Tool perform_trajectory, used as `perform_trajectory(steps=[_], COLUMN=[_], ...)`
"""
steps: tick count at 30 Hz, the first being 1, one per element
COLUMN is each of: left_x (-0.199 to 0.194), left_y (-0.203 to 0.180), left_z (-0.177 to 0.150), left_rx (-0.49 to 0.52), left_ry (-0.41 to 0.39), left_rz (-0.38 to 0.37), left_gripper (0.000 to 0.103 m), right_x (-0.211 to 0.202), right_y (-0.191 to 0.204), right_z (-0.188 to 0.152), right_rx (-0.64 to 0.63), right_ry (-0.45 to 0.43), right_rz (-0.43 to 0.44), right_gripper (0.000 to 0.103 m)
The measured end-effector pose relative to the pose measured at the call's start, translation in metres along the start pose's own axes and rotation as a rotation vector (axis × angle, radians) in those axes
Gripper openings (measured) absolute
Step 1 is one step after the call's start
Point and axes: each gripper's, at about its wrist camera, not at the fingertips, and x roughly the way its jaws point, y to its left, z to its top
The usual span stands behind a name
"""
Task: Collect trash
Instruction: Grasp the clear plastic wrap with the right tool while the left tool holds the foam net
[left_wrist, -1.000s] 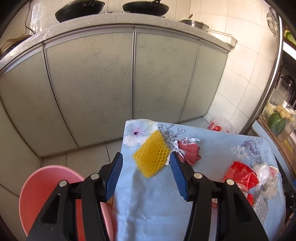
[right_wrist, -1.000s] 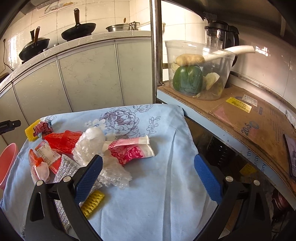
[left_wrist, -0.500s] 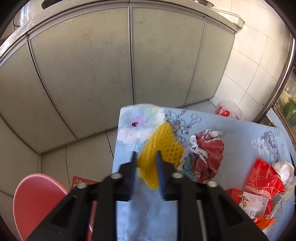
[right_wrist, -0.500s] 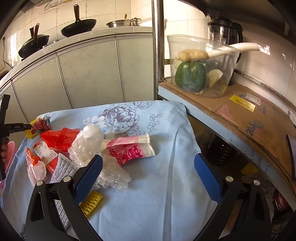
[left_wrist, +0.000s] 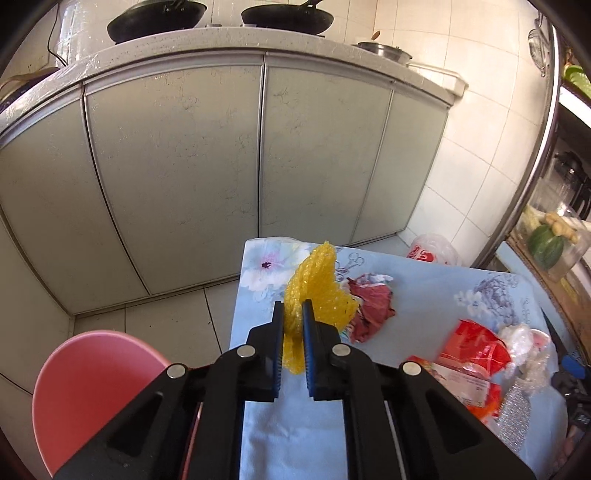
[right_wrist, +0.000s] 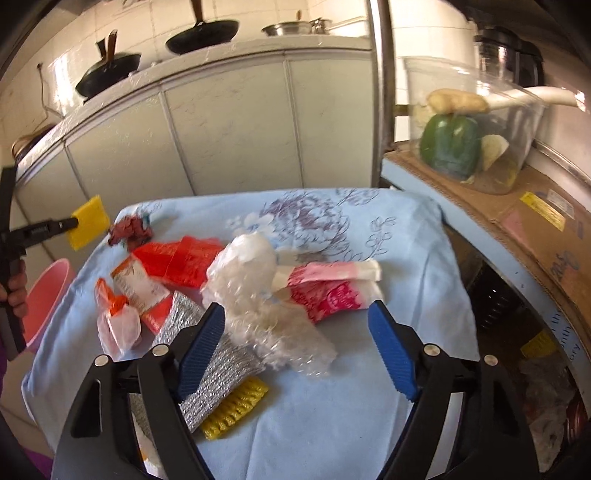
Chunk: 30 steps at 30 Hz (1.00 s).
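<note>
**Left claw has foam net, lifted off the cloth**

Since the earlier frame the yellow foam net (left_wrist: 314, 291) has gone from lying flat to pinched and raised by the left gripper (left_wrist: 293, 314), whose jaws have just closed on its lower edge. It looks light, soft and crushable; the edge grip seems enough. The pink bin (left_wrist: 92, 384) sits low left, with open floor between. The right gripper (right_wrist: 295, 332), jaws just narrowing but still wide and empty, hovers over the clear plastic wrap (right_wrist: 258, 295) on the blue cloth (right_wrist: 369, 406).

Right hand-held gripper (right_wrist: 295, 345) agape, mid-closing over crumpled clear plastic (right_wrist: 258, 295) on blue floral cloth (right_wrist: 406, 251).
</note>
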Motion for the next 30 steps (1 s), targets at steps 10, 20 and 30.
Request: perform_trajectory(steps=[10, 20, 30], left_x=[-0.038, -0.061, -0.073], left_y=[-0.008, -0.013, -0.011], left_z=[-0.023, -0.040, -0.051], left_rx=[-0.015, -0.018, -0.010], left_ry=[-0.011, -0.019, -0.010], left_rz=[-0.064, -0.102, -0.117], left_gripper=[0.009, 0.009, 0.009], right_x=[0.014, -0.003, -0.014], right_y=[0.010, 0.018, -0.001], right_z=[-0.010, -0.010, -0.012], right_rx=[-0.058, -0.068, 0.008], right_ry=[0.073, 0.058, 0.097], right_rz=[0.041, 0.027, 0.057], right_gripper=[0.045, 0.000, 0.046])
